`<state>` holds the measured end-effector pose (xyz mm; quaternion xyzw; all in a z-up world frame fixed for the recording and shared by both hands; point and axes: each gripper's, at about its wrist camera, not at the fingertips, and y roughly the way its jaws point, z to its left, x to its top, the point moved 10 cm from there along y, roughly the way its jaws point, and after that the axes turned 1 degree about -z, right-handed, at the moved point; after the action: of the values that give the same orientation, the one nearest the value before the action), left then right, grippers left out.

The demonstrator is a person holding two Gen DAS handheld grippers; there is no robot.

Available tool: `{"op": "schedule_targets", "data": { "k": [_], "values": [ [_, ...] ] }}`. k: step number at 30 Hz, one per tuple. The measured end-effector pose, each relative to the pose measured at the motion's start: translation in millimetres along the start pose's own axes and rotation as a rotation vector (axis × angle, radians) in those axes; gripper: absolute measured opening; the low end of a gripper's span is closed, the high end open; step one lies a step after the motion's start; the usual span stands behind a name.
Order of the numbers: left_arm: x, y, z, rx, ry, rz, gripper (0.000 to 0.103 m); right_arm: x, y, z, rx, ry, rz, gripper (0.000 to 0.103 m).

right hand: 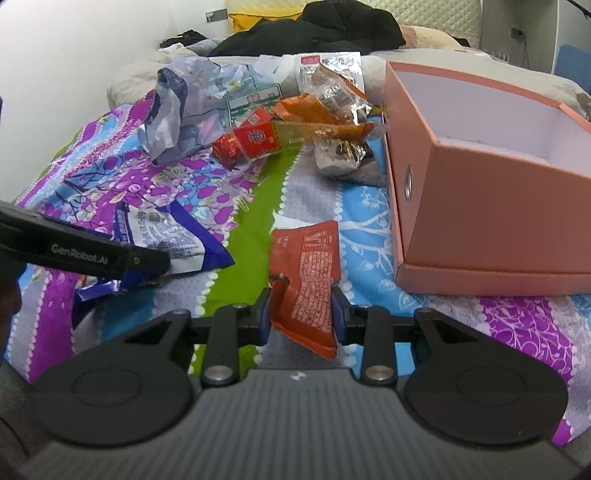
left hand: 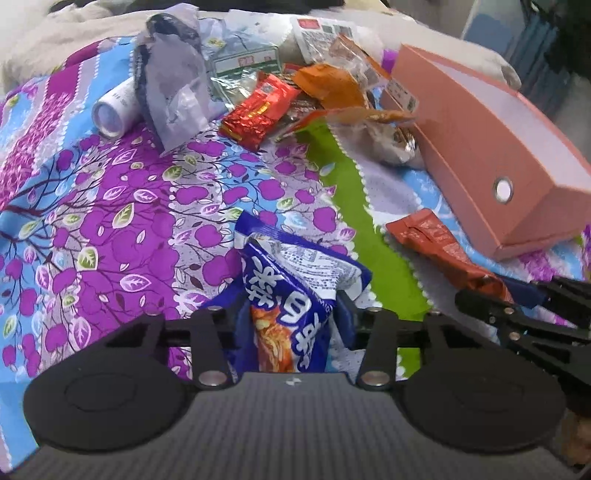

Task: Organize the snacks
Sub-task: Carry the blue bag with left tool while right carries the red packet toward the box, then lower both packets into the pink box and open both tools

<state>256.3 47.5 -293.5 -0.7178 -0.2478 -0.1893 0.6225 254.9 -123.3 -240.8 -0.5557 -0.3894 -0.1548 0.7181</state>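
Observation:
My left gripper (left hand: 291,317) is shut on a blue snack bag (left hand: 295,280), which also shows in the right wrist view (right hand: 162,236) under the left gripper's black arm. My right gripper (right hand: 301,314) is shut on an orange-red snack packet (right hand: 306,269), which shows in the left wrist view (left hand: 443,251) too. A pink open box (right hand: 480,206) stands on the bed to the right, empty inside; it shows in the left wrist view (left hand: 480,147). A heap of snack packets (right hand: 280,122) lies farther back.
A flowered purple and blue bedsheet (left hand: 110,206) covers the bed. In the heap are a red foil packet (left hand: 258,110), a crumpled grey bag (left hand: 173,85) and a white tube (left hand: 110,110). Dark clothes (right hand: 314,29) and a pillow lie behind.

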Motion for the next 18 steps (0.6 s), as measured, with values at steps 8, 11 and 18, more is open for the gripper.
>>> {"op": "schedule_targets", "data": {
  "k": [8, 11, 18],
  "values": [
    [18, -23, 0, -0.018, -0.096, -0.065, 0.047, 21, -10, -1, -0.001, 0.005, -0.035, 0.036],
    [29, -34, -5, -0.024, -0.105, -0.091, 0.047, 35, -18, 1, 0.0, -0.003, -0.061, 0.036],
    [61, -58, -21, -0.061, -0.14, -0.139, 0.047, 76, -41, 2, 0.001, -0.012, -0.135, 0.036]
  ]
}}
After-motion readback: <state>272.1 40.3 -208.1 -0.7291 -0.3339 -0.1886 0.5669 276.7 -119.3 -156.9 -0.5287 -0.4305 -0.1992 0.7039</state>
